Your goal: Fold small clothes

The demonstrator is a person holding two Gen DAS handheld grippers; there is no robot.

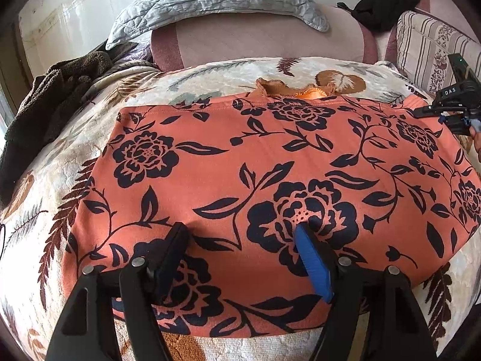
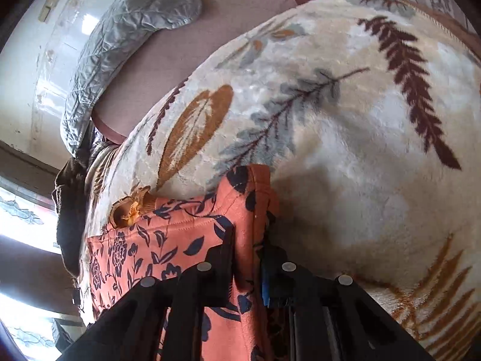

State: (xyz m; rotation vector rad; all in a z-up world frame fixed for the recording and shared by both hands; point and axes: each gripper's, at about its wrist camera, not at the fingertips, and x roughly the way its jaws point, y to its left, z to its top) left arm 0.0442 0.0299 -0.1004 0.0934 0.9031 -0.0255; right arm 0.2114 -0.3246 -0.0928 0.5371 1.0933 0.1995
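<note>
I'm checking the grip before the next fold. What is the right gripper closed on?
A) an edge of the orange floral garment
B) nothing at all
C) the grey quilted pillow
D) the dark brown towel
A: in the right wrist view the right gripper has its fingers pinched together on a raised edge of the orange floral garment, lifted off the leaf-print blanket.

A leaf-print blanket point(image 1: 75, 156) covers the bed; at twelve o'clock a grey quilt point(image 1: 216, 0), white wall point(image 1: 60, 15) behind, bright window point(image 2: 18, 210) at nine
</note>
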